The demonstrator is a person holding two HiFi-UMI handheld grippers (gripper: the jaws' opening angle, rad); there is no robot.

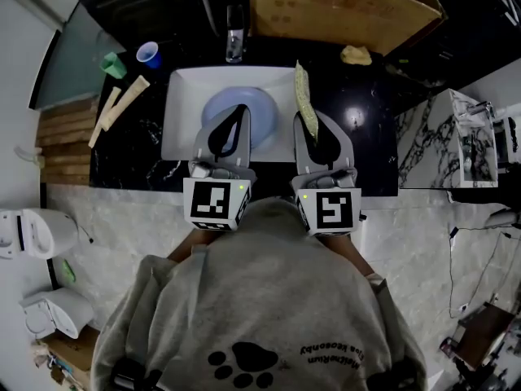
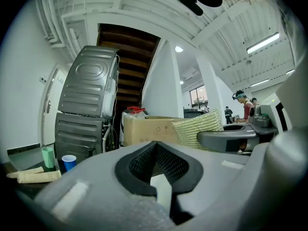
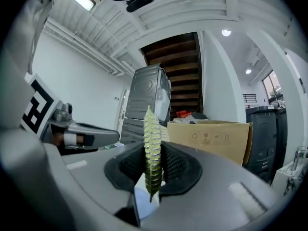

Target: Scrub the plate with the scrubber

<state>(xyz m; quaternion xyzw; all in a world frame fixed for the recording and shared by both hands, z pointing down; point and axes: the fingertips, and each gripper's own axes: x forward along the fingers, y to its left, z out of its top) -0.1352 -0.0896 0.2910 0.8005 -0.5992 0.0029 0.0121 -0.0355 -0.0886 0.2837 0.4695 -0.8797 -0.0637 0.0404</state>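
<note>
Pinching the scrubber (image 3: pixel 152 148) edge-on in my right gripper (image 3: pixel 153 171) jaws; the pad sticks out ahead of and above the tips. Left gripper (image 2: pixel 156 166) jaws are pressed together, nothing in them. Plate (image 1: pixel 264 116) lies flat in the sink (image 1: pixel 183 104), under the left jaws and to the left of the right jaws. Both grippers point level above the basin, so I judge there is no scrub contact yet.

To do it well: tip the right jaws down and turn them so the scrubber's broad face meets the plate, not its thin edge. The closed left jaws could pin the plate rim against sliding.

Room: sink walls sit close round the plate. Faucet (image 1: pixel 234 35) is ahead of the left jaws, cardboard box (image 1: pixel 342 6) beyond it. Short strokes, inside the basin.
</note>
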